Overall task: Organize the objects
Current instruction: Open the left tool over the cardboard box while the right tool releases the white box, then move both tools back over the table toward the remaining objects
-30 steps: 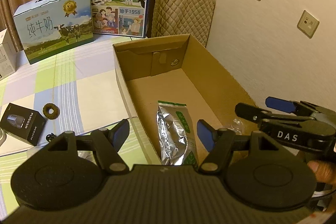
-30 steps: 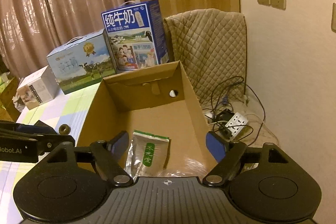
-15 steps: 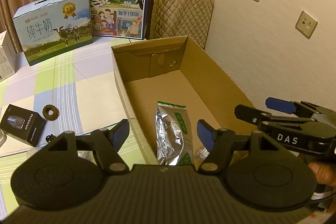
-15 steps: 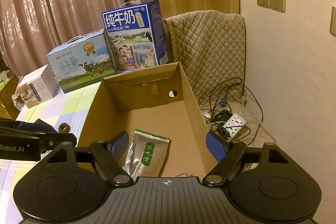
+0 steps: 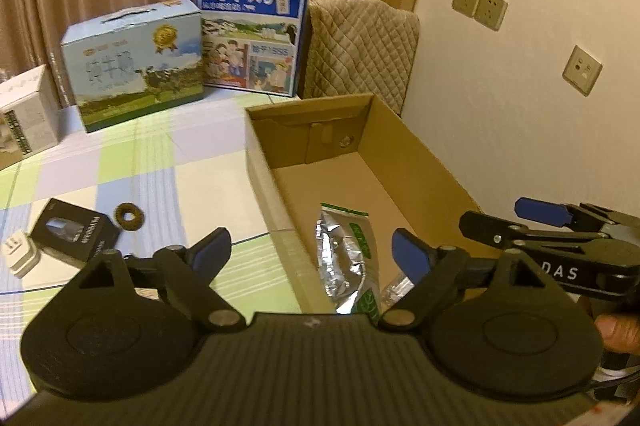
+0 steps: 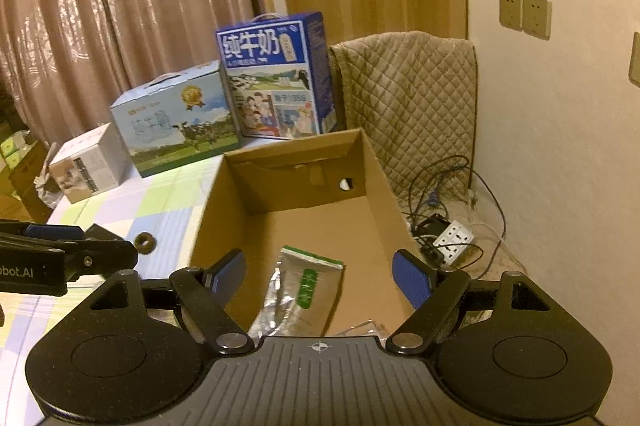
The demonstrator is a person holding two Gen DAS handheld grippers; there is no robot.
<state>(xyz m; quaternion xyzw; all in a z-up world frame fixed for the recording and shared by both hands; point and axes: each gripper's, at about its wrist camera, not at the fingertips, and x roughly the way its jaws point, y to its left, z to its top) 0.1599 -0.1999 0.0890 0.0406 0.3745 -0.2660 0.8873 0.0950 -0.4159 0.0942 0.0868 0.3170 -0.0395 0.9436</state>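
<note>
An open cardboard box [image 5: 416, 150] [image 6: 384, 186] stands on the checked tablecloth. On its floor lies a silver foil pouch with a green label [image 5: 348, 258] [image 6: 300, 298], beside a crumpled clear wrapper [image 5: 394, 286]. My left gripper [image 5: 308, 254] hovers above the box's near left wall; its jaws are opening and nothing is between them. Over the box's near end my right gripper [image 6: 318, 276] is open and empty. On the cloth to the left lie a small black box [image 5: 74, 234], a brown ring [image 5: 129, 215] [image 6: 145, 242] and a white plug [image 5: 20, 258].
Two milk cartons, a pale blue one [image 5: 132, 62] and a dark blue one [image 5: 252, 30], stand at the table's far edge with a white box [image 5: 24, 114] to their left. A quilted chair back [image 6: 404, 106] is behind the box. A power strip and cables [image 6: 452, 238] lie on the floor by the wall.
The left gripper's jaws have spread wider. Both grippers have lifted and drawn back a little from the box, so the pouch sits lower in both views.
</note>
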